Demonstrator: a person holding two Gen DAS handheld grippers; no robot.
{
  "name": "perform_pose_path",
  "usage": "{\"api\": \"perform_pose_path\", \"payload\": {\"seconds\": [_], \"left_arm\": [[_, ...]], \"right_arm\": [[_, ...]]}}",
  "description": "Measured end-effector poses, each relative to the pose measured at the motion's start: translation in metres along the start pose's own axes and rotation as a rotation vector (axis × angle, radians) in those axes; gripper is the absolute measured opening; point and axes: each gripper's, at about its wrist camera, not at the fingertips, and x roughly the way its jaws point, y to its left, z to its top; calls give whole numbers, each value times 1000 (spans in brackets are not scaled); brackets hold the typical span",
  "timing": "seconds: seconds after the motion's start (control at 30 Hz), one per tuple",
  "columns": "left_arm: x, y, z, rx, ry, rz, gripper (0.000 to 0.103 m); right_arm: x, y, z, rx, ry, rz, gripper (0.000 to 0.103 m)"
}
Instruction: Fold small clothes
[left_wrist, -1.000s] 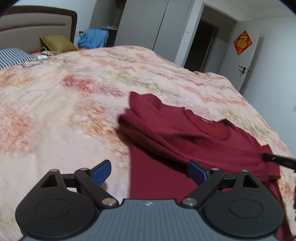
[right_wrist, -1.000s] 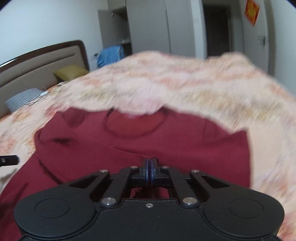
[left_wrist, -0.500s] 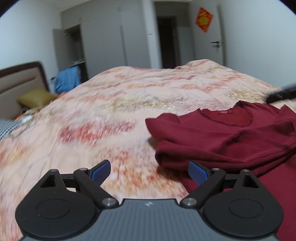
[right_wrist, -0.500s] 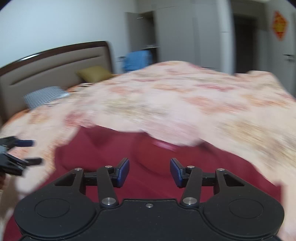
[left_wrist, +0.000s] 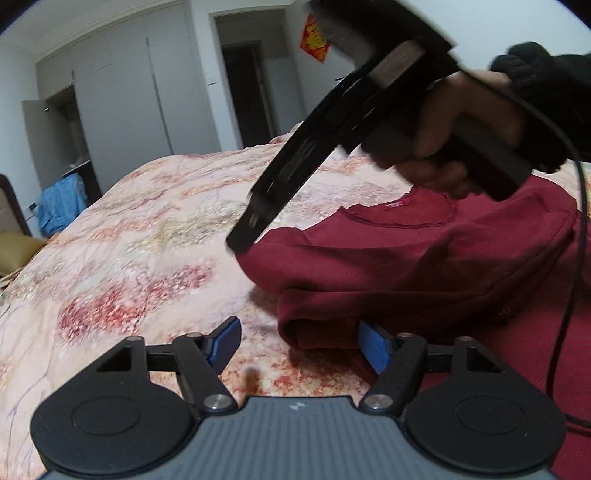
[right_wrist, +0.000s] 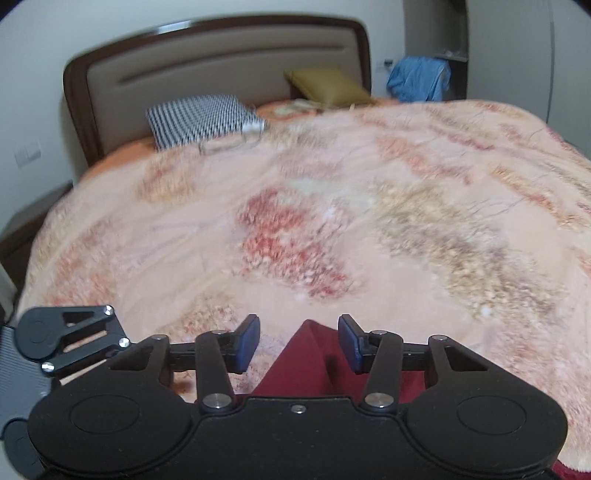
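Observation:
A dark red shirt (left_wrist: 424, 258) lies folded on the bed, its neckline facing the far side. My left gripper (left_wrist: 300, 345) is low at the shirt's near left edge. Its jaws are closing, with the folded edge (left_wrist: 317, 321) between them beside the right pad (left_wrist: 375, 349); the left pad stands apart. A hand (left_wrist: 443, 147) holds the right tool above the shirt, its tip at the left shoulder corner. In the right wrist view my right gripper (right_wrist: 298, 347) has a red corner (right_wrist: 306, 354) between its closing jaws, and neither pad presses on it.
The floral peach blanket (left_wrist: 147, 258) covers the whole bed. A checkered pillow (right_wrist: 203, 118), an olive cushion (right_wrist: 328, 86) and the headboard (right_wrist: 221, 74) lie ahead of the right gripper. A blue garment (right_wrist: 417, 79) hangs by the wardrobe. A black cable (left_wrist: 569, 295) runs across the shirt.
The right gripper was shut on the shirt, opened and swung left to the shoulder corner. The left gripper rolled, moved up to the folded edge, and its jaws narrowed.

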Motion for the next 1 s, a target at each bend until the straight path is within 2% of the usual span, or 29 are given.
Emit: {"api": "perform_pose_path", "payload": {"seconds": [0.03, 0.07, 0.1, 0.13, 0.2, 0.33, 0.5, 0.53, 0.57, 0.6, 0.63, 0.67, 0.7, 0.77, 0.93, 1.0], "left_arm": [[0, -1, 0, 19, -3, -9, 72], [1, -1, 0, 41, -4, -15, 72], [1, -3, -1, 62, -1, -25, 72], [1, -3, -3, 79, 1, -35, 72], [3, -4, -7, 103, 9, -40, 72], [9, -3, -6, 134, 3, -33, 74], [17, -4, 1, 221, -27, -50, 73], [19, -4, 2, 238, -29, -60, 65], [19, -5, 3, 249, -29, -75, 51], [19, -5, 3, 250, -25, -90, 45], [19, -5, 3, 247, -27, -88, 39], [16, -5, 2, 246, -36, -77, 25], [14, -5, 0, 242, -39, -62, 18], [9, -4, -2, 202, -38, -28, 13], [-7, 2, -15, 59, -61, 27, 11], [-2, 6, -19, 5, -15, 13, 10]], "right_arm": [[5, 2, -2, -1, 19, -7, 36], [8, 2, -2, 4, 30, -13, 23], [10, 1, -5, 10, 33, -15, 15], [11, -1, -7, 17, 35, -20, 8], [9, -5, -10, 26, 32, -24, 3], [2, -14, -14, 51, 5, -33, 2], [-4, -20, -12, 69, -13, -43, 2], [-4, -20, -11, 68, -16, -39, 2], [-5, -20, -10, 64, -20, -40, 2], [-6, -19, -9, 59, -25, -44, 2], [-7, -18, -8, 56, -31, -48, 2], [-8, -17, -6, 55, -39, -51, 2], [-10, -17, -5, 55, -49, -56, 2], [-15, -18, -2, 55, -77, -72, 1], [-24, -26, -1, 103, -149, -100, 0], [-18, -25, -4, 102, -149, -118, 0]]}}
